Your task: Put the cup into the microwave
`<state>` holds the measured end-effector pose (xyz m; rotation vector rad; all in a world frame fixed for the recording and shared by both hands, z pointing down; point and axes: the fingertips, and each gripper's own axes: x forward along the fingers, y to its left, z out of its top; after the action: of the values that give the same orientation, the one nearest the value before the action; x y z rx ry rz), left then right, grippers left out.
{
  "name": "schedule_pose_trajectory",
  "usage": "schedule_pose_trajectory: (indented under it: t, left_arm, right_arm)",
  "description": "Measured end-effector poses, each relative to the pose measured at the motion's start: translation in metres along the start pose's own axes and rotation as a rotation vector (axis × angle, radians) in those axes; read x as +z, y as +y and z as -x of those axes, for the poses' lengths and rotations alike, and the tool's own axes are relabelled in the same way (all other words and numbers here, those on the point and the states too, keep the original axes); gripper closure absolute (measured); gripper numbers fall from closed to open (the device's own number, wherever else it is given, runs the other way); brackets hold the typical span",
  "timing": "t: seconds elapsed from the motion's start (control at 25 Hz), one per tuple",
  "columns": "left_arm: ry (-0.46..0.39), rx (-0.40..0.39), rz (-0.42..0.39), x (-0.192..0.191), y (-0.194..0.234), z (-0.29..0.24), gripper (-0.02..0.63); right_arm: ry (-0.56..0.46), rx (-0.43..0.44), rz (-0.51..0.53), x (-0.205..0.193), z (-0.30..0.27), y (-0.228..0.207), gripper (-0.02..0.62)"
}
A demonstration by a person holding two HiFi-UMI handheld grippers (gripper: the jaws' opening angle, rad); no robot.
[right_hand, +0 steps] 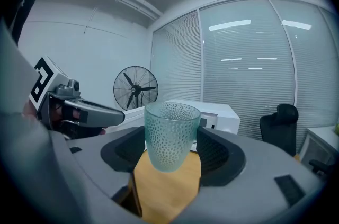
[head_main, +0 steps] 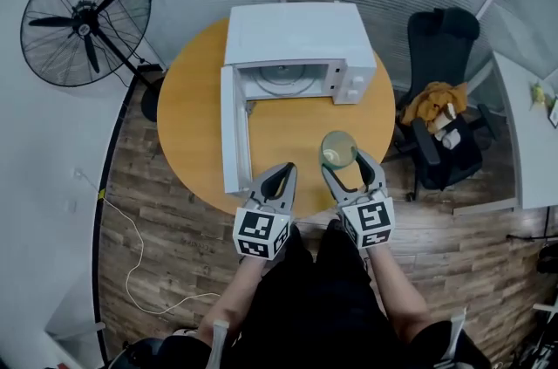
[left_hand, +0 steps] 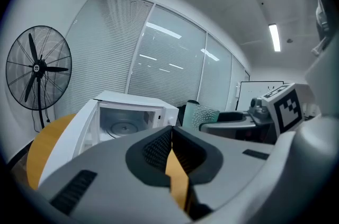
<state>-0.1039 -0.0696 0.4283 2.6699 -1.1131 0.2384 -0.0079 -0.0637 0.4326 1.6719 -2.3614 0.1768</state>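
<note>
A pale green dimpled glass cup point(head_main: 338, 149) point(right_hand: 170, 135) hangs above the round wooden table point(head_main: 192, 105), held upright between the jaws of my right gripper point(head_main: 351, 164) point(right_hand: 172, 151), which is shut on it. The white microwave point(head_main: 296, 49) point(left_hand: 130, 114) stands at the table's far side, its door point(head_main: 230, 130) swung open to the left and the turntable showing inside. My left gripper point(head_main: 282, 177) point(left_hand: 170, 135) is shut with nothing in it, beside the right one near the table's front edge. In the left gripper view the cup point(left_hand: 200, 114) appears to the right.
A black standing fan point(head_main: 85, 20) is at the far left on the floor. A black office chair point(head_main: 440, 97) with clothes on it stands to the right of the table. A white cable point(head_main: 131, 236) lies on the wooden floor at left.
</note>
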Motion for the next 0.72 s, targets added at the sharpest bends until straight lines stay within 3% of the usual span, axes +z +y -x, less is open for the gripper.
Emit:
schedule_pose_trajectory:
  t: [0.32, 0.72]
  left_arm:
    - [0.009, 0.031, 0.019, -0.001, 0.016, -0.013, 0.607]
    - [0.043, 0.132, 0.027, 0.006, 0.04, -0.045, 0.607]
  right_arm:
    - [0.016, 0.032, -0.004, -0.004, -0.032, -0.007, 0.285]
    - [0.041, 0.109, 0.008, -0.009, -0.097, -0.028, 0.285]
